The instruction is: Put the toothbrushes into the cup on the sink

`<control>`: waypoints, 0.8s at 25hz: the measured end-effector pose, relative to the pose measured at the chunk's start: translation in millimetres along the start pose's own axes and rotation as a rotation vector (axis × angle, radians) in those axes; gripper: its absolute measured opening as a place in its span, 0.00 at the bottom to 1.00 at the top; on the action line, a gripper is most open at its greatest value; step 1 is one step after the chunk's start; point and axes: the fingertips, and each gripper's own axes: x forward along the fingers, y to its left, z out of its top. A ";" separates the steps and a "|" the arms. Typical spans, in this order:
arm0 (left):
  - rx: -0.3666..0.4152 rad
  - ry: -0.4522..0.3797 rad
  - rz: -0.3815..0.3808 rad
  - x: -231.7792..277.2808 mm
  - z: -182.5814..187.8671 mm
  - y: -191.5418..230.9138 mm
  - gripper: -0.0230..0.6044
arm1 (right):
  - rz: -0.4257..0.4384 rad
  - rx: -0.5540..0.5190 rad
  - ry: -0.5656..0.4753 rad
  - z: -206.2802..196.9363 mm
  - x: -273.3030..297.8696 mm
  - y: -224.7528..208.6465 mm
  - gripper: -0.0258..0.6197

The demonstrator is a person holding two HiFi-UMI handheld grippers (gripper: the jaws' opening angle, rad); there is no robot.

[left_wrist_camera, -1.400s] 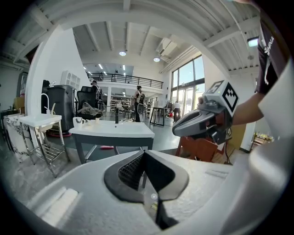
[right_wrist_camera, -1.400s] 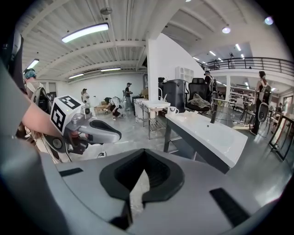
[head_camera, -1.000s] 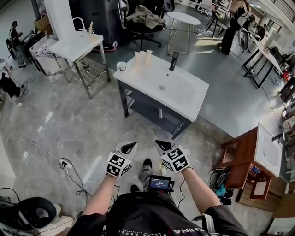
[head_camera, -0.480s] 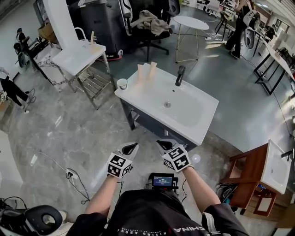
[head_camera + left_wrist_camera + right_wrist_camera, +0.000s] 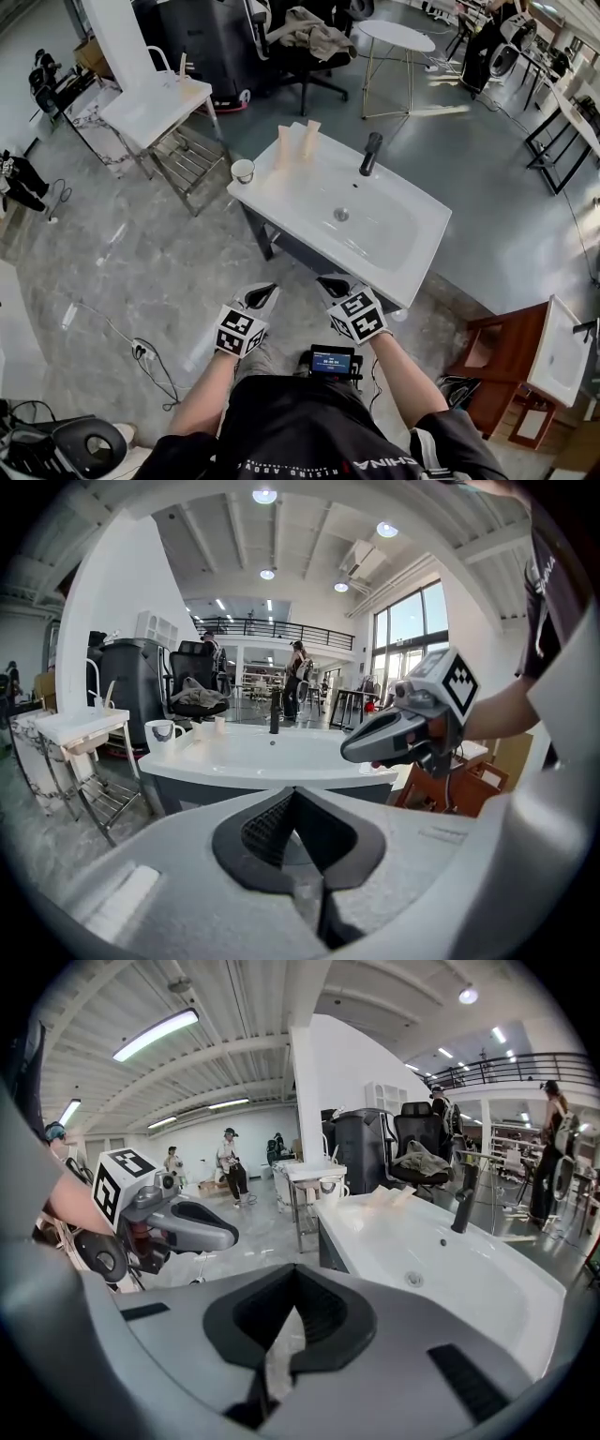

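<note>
Left tongs (image 5: pixel 265 293): closed, empty, on the near side of the sink (image 5: pixel 384 220)
Right tongs (image 5: pixel 329 281): closed too, nothing in them, just right of the left pair
Cup (image 5: pixel 243 170): upright on the sink's far left corner
Pale things (image 5: pixel 286 148): right of the cup, too blurry to name

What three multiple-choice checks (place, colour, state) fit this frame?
1. The faucet is: A black; B white; C red.
2. The cup stands: A beside the faucet; B on the sink's far-left corner; C at the sink's near edge.
3. The left hand-held gripper and right hand-held gripper are: A wide open; B gripping the cup; C shut, empty.

A: it shows dark against the white sink.
B: it sits at that corner.
C: each one's jaws meet with nothing between.
</note>
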 end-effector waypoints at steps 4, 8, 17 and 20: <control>0.000 0.001 -0.010 17.5 1.2 24.1 0.03 | -0.019 0.002 0.013 7.2 17.8 -17.0 0.05; 0.011 -0.010 -0.030 38.6 13.5 55.3 0.03 | -0.052 0.010 0.032 18.6 35.6 -37.6 0.05; 0.021 -0.031 -0.147 82.9 47.7 129.2 0.03 | -0.142 0.070 0.029 79.1 95.1 -82.2 0.05; 0.025 -0.034 -0.180 89.9 57.4 157.2 0.03 | -0.219 0.091 0.036 98.6 115.2 -97.3 0.05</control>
